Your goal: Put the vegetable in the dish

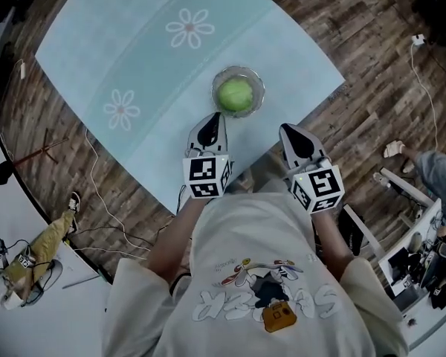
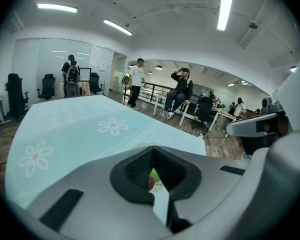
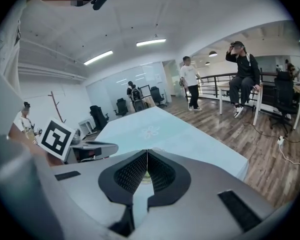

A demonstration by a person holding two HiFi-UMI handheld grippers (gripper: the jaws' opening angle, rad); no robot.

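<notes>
A round green vegetable lies inside a small clear glass dish near the front edge of the table. In the head view my left gripper hovers just short of the dish, its tip close to the rim, jaws shut and empty. My right gripper hangs off the table's near corner, right of the dish, also shut with nothing in it. In the left gripper view the gripper's pads meet, and a sliver of the green vegetable shows through the gap below them. The right gripper shows its pads pressed together too.
A pale blue cloth with daisy prints covers the table. Around it is wood floor with cables. A white frame and a person's foot are at the right. Several people and office chairs are beyond the table.
</notes>
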